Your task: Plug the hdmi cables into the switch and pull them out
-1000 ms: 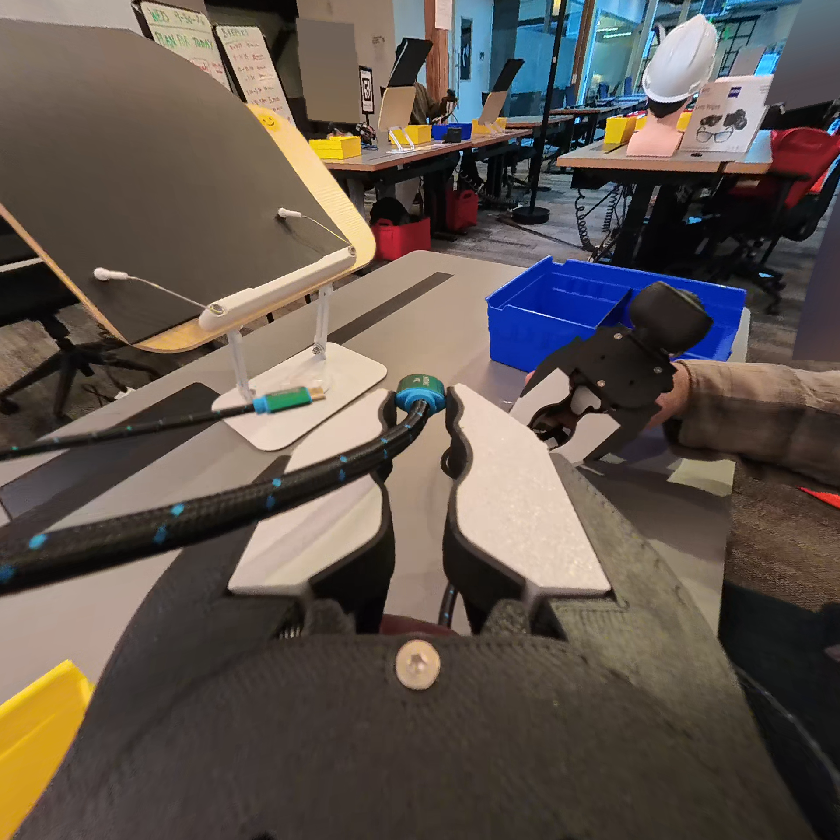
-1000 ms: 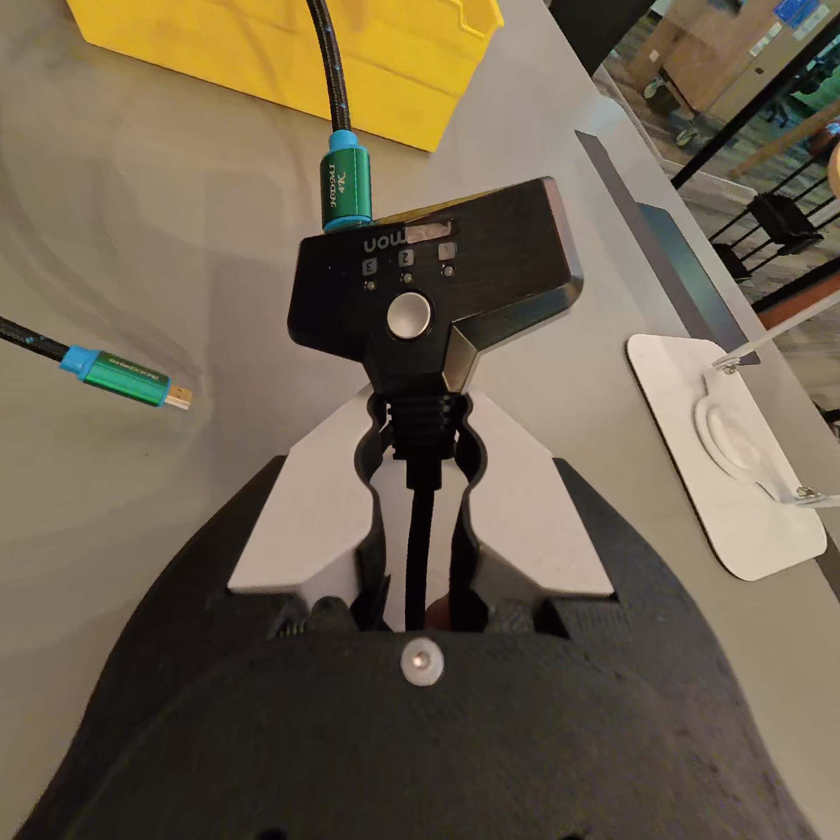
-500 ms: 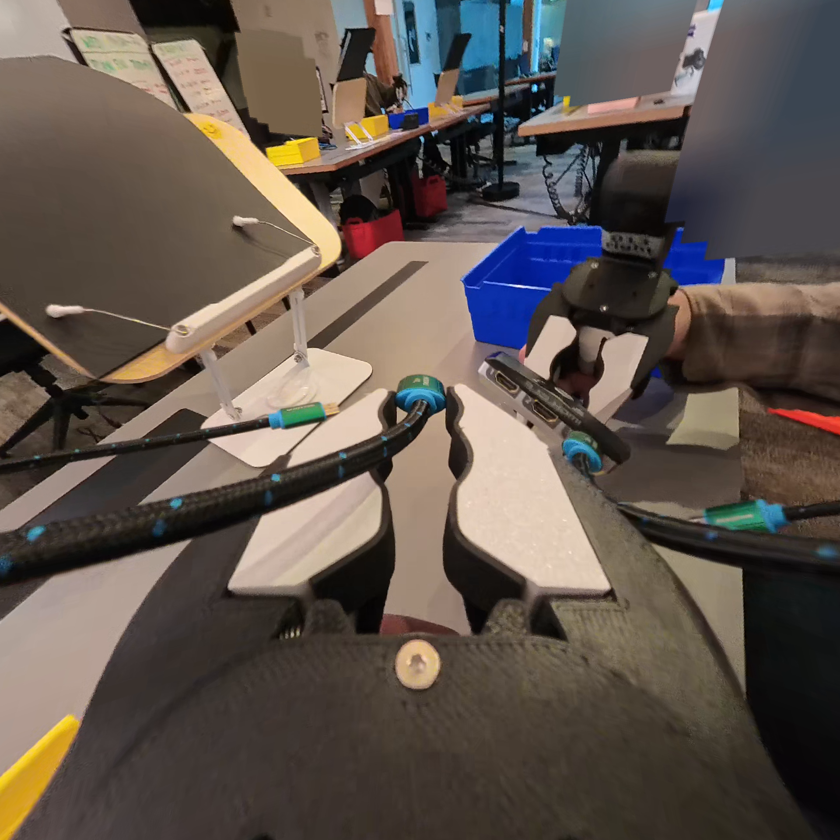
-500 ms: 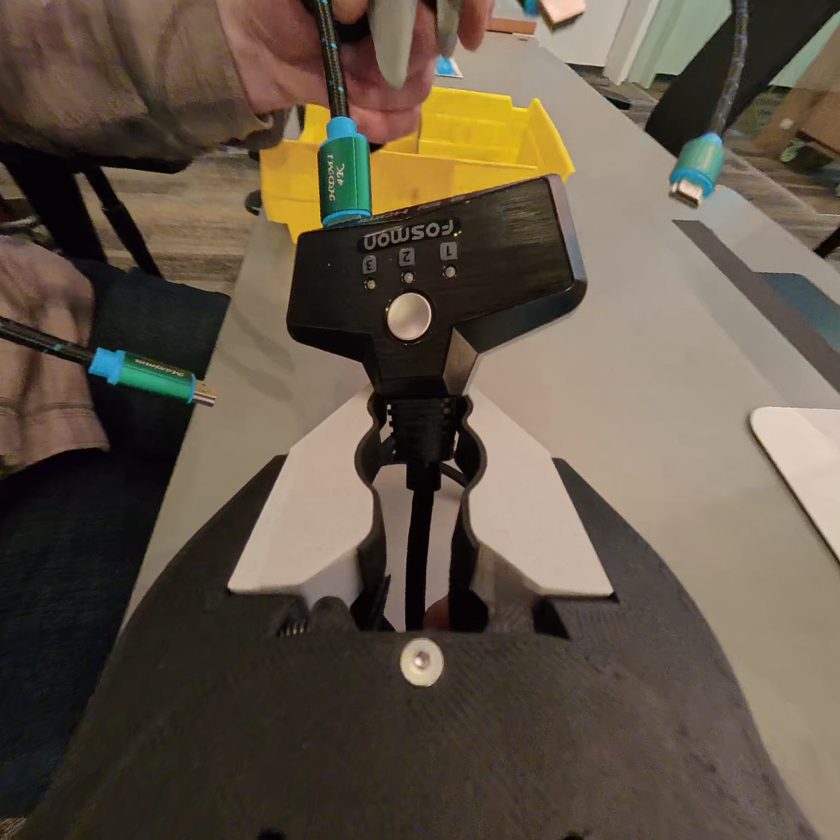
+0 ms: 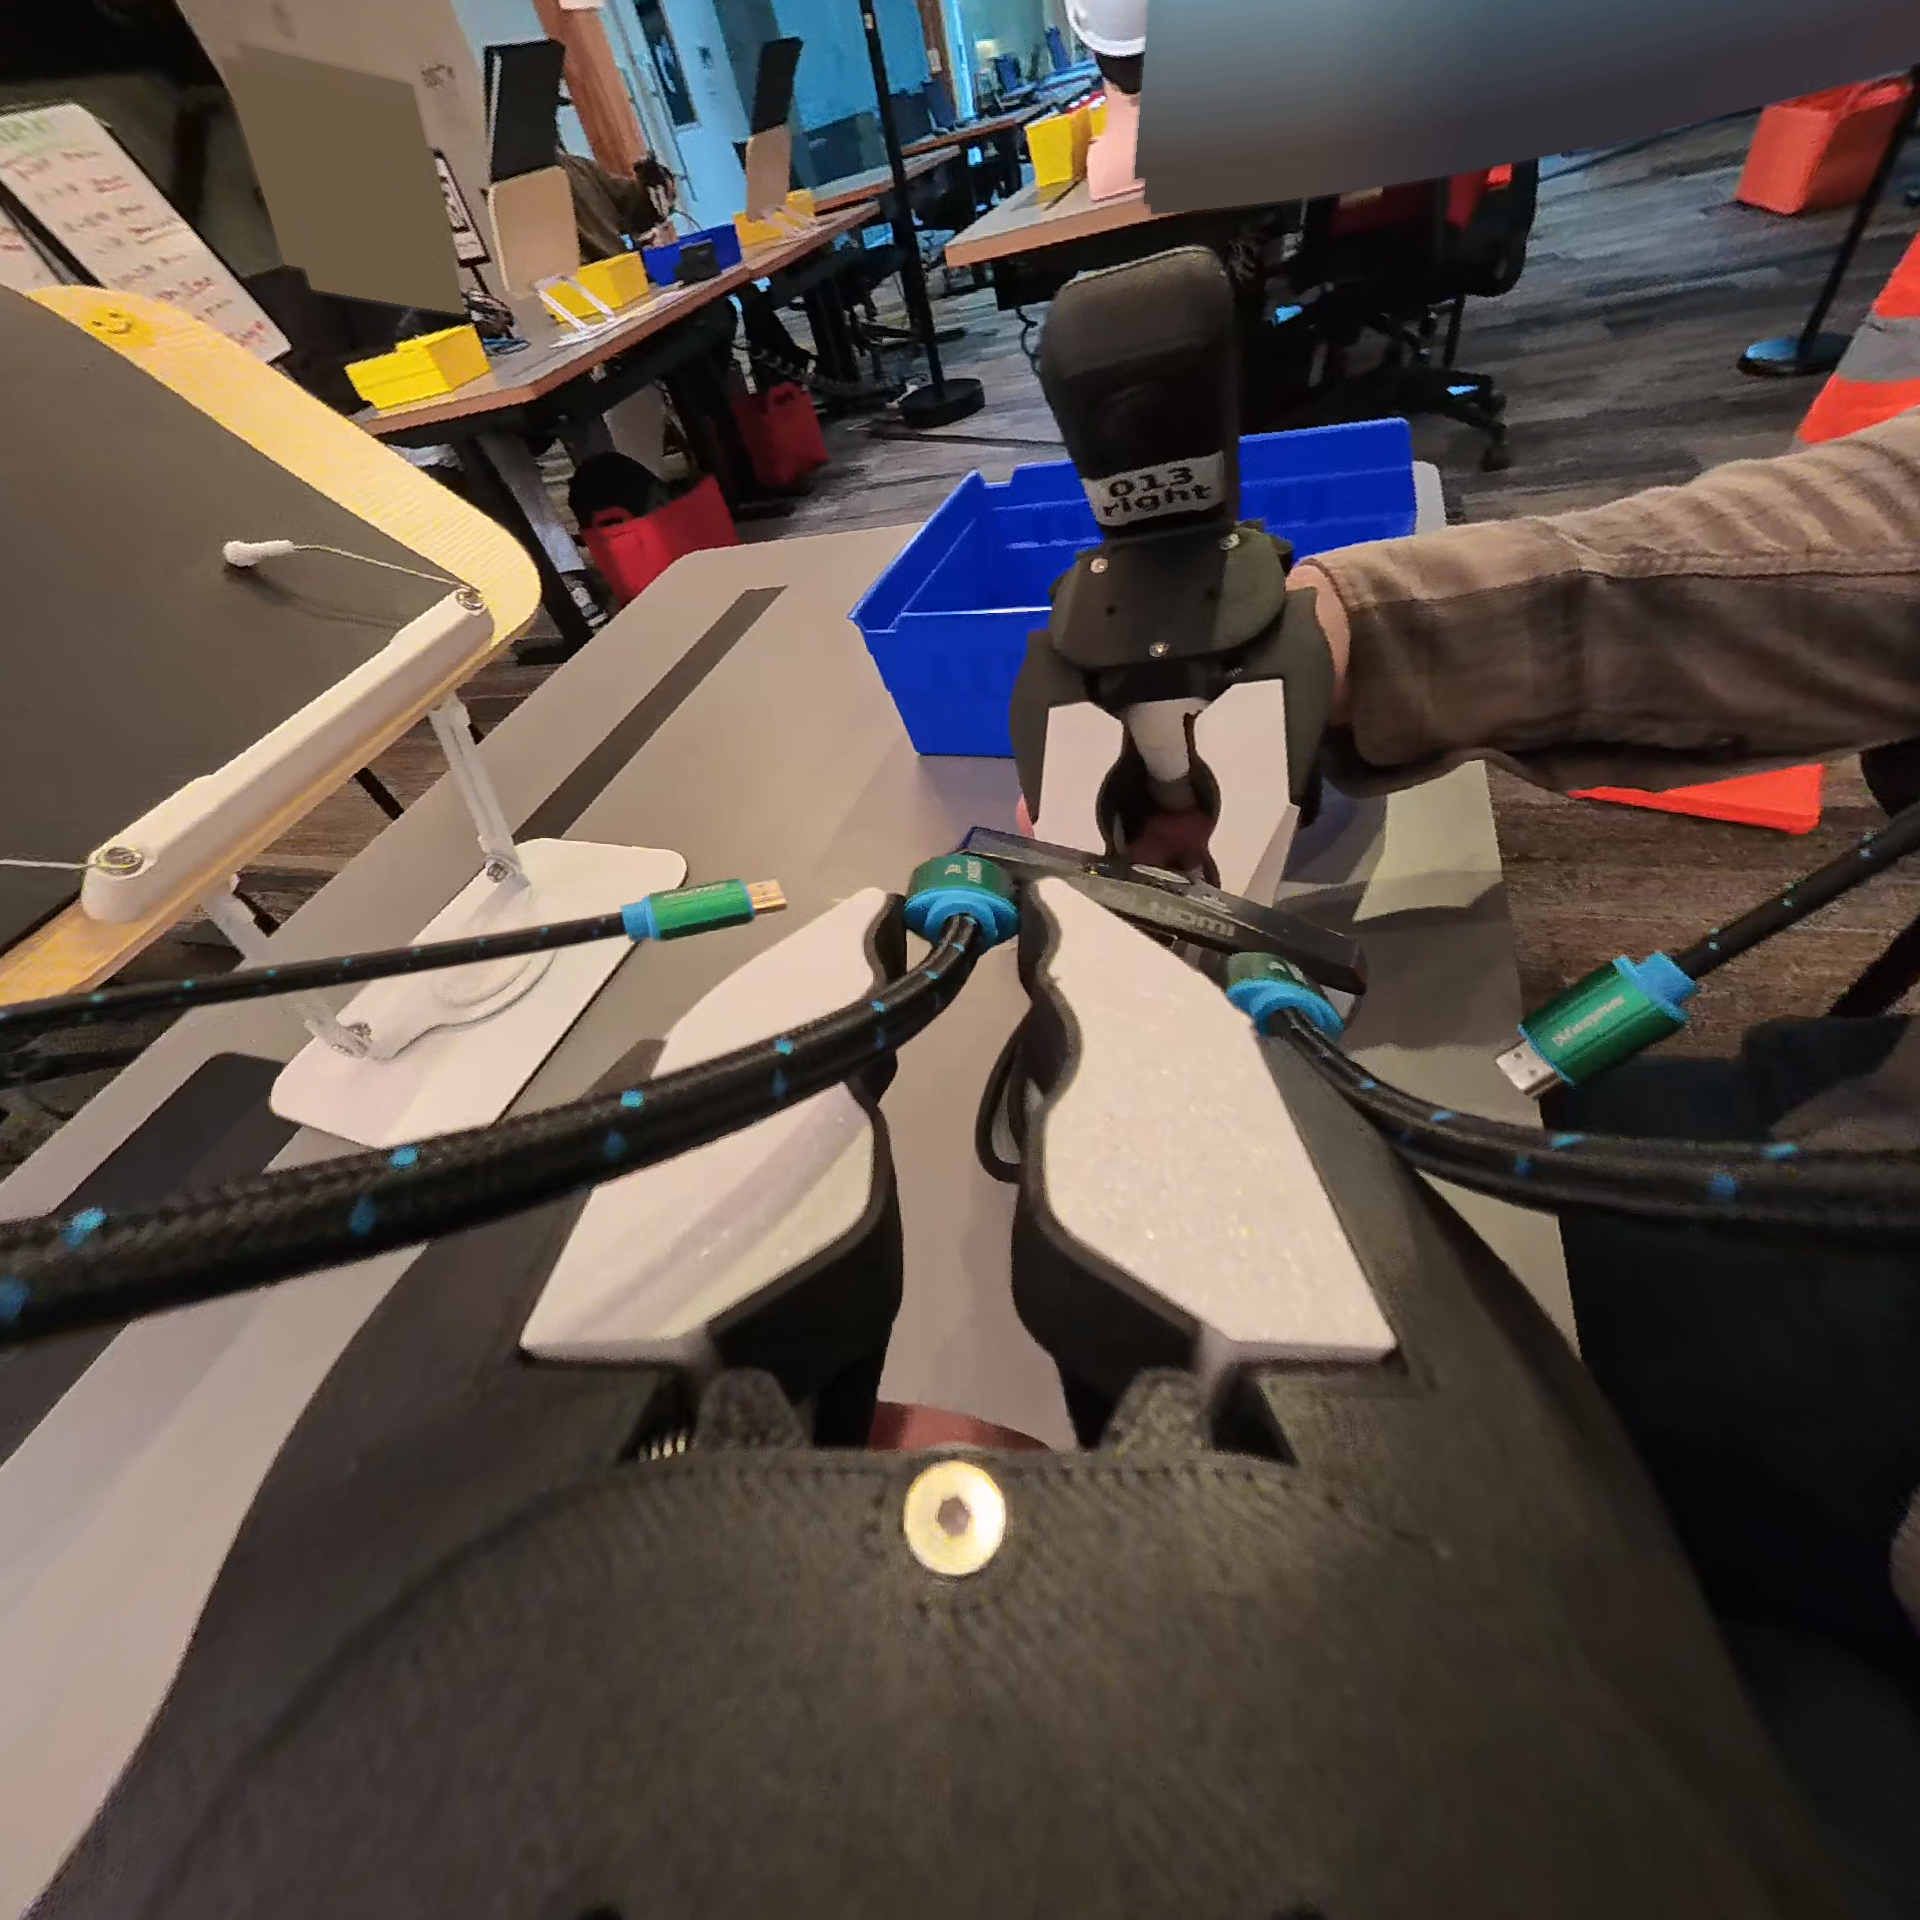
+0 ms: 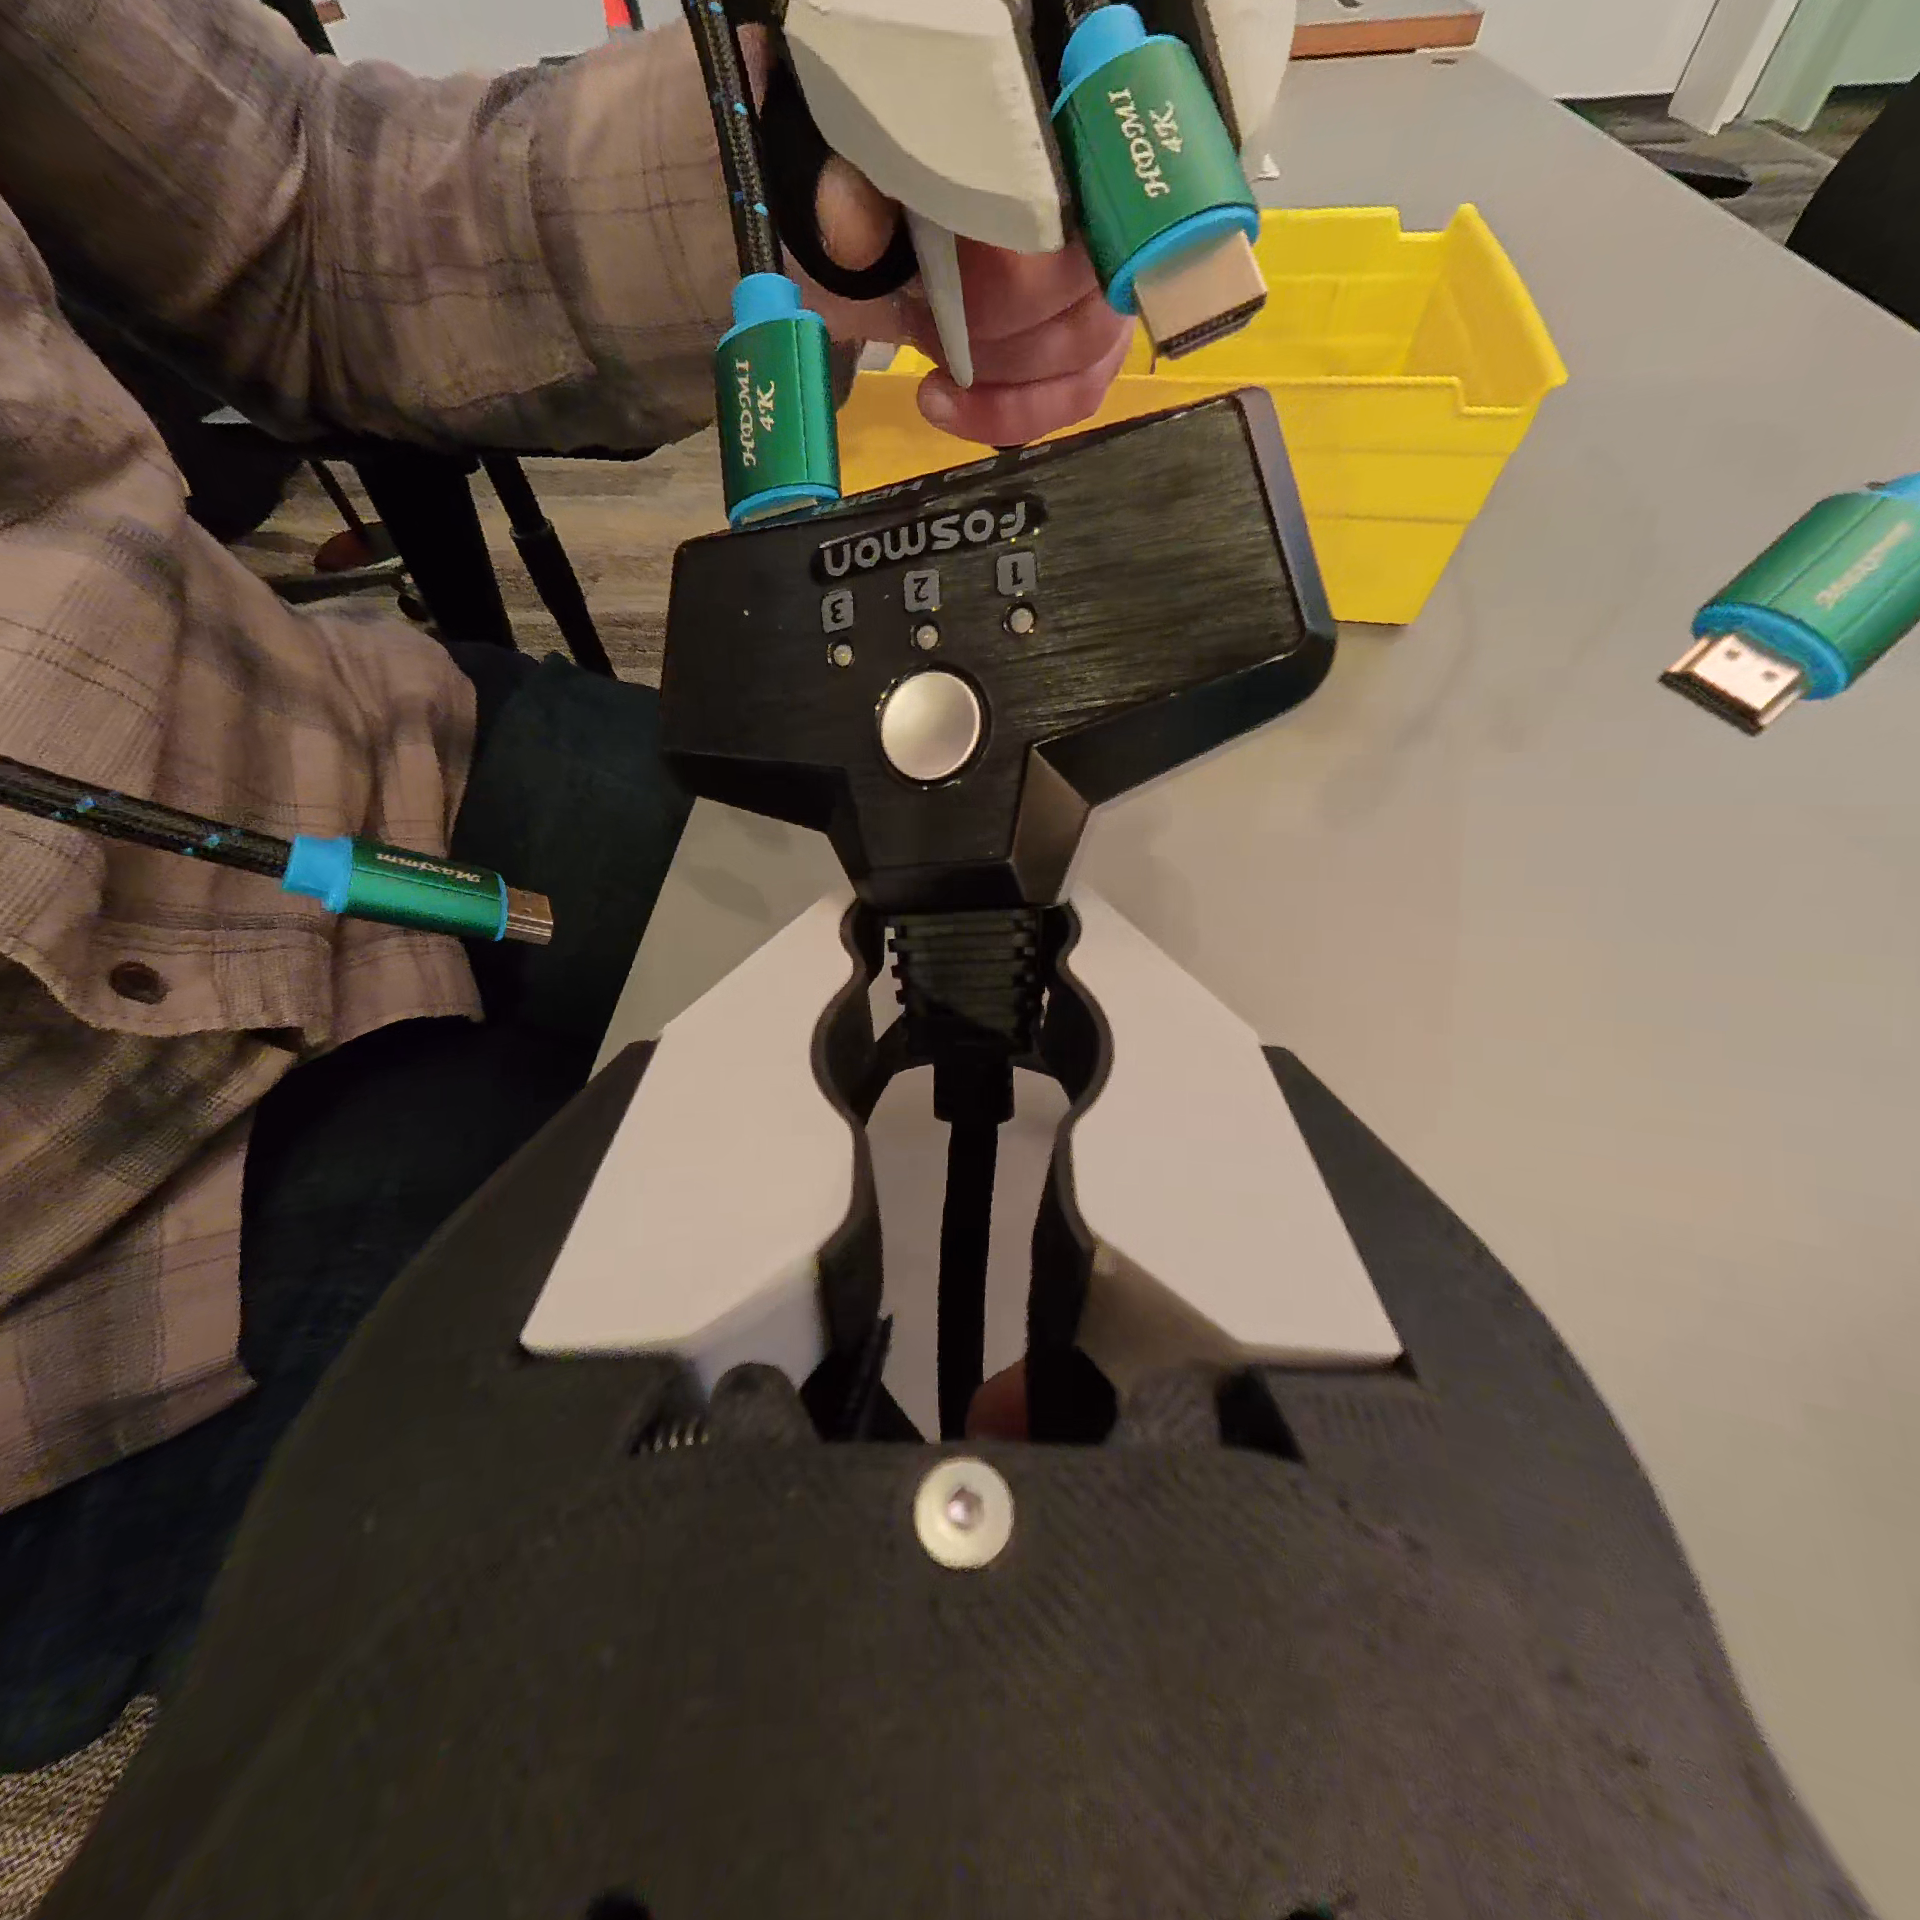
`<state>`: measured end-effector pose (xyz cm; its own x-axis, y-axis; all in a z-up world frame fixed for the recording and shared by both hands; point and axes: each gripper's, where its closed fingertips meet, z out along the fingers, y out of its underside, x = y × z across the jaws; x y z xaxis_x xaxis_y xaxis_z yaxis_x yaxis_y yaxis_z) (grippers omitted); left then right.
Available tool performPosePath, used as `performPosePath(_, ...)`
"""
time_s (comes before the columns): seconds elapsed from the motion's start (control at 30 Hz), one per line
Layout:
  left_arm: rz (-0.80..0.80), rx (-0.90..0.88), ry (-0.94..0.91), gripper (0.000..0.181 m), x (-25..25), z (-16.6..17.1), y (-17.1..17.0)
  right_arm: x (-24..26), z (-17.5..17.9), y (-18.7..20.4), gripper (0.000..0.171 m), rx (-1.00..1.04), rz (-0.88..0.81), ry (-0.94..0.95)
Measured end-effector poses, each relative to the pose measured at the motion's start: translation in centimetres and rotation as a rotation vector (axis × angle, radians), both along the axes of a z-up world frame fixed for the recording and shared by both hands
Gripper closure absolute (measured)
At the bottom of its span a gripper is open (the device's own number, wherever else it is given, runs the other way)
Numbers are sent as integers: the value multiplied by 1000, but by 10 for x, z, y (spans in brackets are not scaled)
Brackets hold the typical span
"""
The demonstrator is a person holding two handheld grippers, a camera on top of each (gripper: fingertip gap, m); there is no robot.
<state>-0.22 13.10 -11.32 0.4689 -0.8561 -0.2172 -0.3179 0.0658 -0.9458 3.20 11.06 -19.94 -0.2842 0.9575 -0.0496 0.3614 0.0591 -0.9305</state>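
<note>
— Your left claw (image 5: 951, 914) still pinches the green plug (image 6: 1148, 177), now just above the switch (image 6: 987, 665).
— And your right claw (image 6: 961, 935)?
— Clamped on the switch's tail, raised off the worktop (image 6: 1558, 987).

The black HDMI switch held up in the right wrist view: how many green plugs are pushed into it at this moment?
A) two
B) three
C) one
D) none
C: only one green plug sits in the black HDMI switch; the plug in the left gripper is still clear of it.
</note>
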Motion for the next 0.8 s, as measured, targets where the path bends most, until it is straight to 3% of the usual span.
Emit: performPosePath(0.8,-93,-6,112,162,5,-15,-17,5,-3,-11,146,-57,63,-21)
